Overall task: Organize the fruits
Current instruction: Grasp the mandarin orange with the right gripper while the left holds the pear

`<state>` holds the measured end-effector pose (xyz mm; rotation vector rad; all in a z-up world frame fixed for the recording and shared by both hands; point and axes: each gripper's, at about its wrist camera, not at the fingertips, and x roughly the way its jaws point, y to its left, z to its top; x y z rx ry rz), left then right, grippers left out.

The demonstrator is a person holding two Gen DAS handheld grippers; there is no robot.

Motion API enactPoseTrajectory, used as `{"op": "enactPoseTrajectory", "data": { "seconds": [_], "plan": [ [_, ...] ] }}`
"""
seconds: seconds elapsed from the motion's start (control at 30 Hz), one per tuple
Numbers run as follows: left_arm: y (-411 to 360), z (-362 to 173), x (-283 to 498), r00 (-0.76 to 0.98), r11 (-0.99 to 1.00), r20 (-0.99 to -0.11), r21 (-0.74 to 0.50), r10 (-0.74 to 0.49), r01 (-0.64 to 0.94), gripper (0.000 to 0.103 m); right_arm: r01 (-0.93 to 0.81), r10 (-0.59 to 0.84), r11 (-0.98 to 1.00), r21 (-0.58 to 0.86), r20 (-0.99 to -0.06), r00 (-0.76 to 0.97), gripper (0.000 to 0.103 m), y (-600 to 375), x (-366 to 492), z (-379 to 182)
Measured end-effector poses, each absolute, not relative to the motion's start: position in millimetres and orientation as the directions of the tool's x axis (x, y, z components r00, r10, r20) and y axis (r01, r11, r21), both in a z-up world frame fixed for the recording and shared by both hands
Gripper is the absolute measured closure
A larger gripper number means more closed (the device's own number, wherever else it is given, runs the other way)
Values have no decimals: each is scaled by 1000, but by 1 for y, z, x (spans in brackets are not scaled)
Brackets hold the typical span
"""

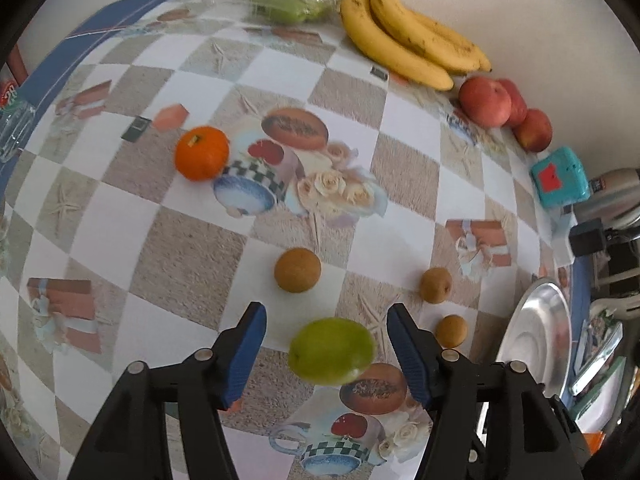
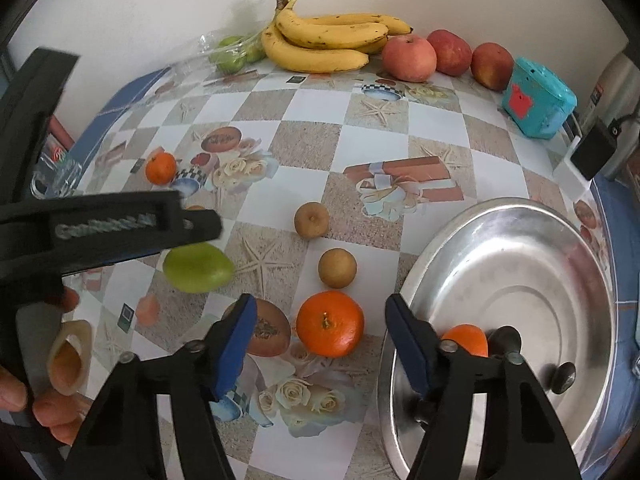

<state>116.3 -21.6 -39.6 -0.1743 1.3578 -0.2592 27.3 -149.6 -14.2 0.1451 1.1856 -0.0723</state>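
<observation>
My left gripper (image 1: 326,316) is open with a green fruit (image 1: 332,350) lying on the table between its blue pads, apart from both; the fruit also shows in the right wrist view (image 2: 198,267). My right gripper (image 2: 320,308) is open over an orange (image 2: 330,323) on the table. A second orange (image 2: 466,339) lies in the silver plate (image 2: 520,264). A third orange (image 1: 201,153) sits far left. Three small brown fruits (image 1: 297,270) (image 1: 435,285) (image 1: 451,331) lie mid-table. Bananas (image 1: 412,36) and red apples (image 1: 485,102) line the wall.
A clear bag of green fruits (image 1: 288,0) lies at the back. A teal box (image 1: 560,178) and a metal flask (image 1: 616,196) stand at the right. A glass (image 2: 56,168) stands at the left edge. The left gripper's black body (image 2: 100,232) crosses the right wrist view.
</observation>
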Motion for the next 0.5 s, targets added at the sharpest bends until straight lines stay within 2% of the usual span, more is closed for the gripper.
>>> {"op": "enactPoseTrajectory", "data": {
  "seconds": [0.37, 0.4, 0.43, 0.5],
  "plan": [
    [-22, -53, 115, 144, 957, -946, -285, -290, 53, 38, 102, -15, 995, 18, -951, 309, 43, -138, 30, -30],
    [-21, -52, 114, 145, 957, -946, -285, -289, 51, 42, 97, -29, 995, 1, -951, 309, 45, -136, 30, -31],
    [-21, -52, 114, 145, 956, -945, -290, -293, 45, 50, 95, -40, 995, -11, -951, 306, 46, -135, 30, -31],
    [-19, -51, 114, 142, 952, -942, -303, -305, 36, 56, 99, -54, 995, -25, -950, 306, 51, -135, 30, -31]
  ]
}}
